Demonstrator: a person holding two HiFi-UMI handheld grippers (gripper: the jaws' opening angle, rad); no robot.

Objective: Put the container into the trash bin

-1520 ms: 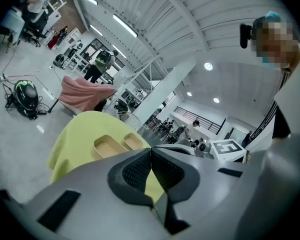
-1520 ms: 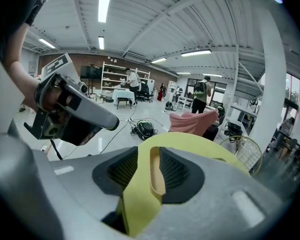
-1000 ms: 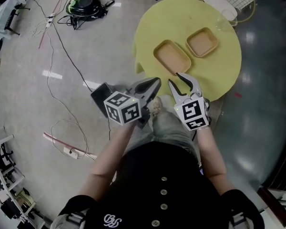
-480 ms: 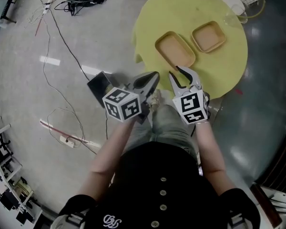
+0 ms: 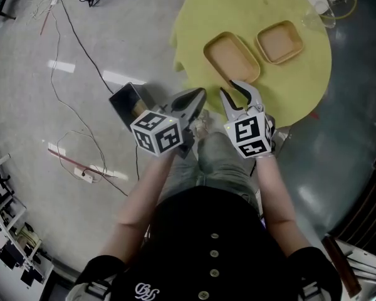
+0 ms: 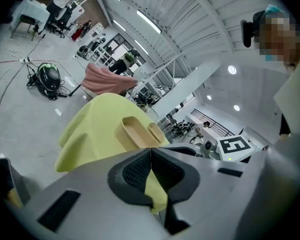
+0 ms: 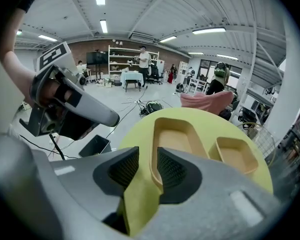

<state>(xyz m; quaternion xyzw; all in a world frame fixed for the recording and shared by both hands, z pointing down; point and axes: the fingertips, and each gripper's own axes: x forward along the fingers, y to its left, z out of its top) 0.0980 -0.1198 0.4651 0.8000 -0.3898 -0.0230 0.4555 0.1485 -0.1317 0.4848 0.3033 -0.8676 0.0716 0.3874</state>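
Left gripper [image 5: 202, 93] fingers together, empty. Right gripper [image 5: 230, 89] fingers apart, nothing clamped. Long container [image 5: 232, 56] on yellow table [image 5: 194, 17], 12 o'clock from right gripper. Trash bin [image 5: 122, 102] on floor [image 5: 25, 105], 9 o'clock from left gripper.

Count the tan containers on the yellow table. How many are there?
2. The long container lies near the middle of the yellow table. The smaller container sits beside it, closer to the table's far edge. No others show.

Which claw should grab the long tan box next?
Right. The right claw is open, and the near rim of the long container lies just past its jaws. The left claw is shut and farther from it.
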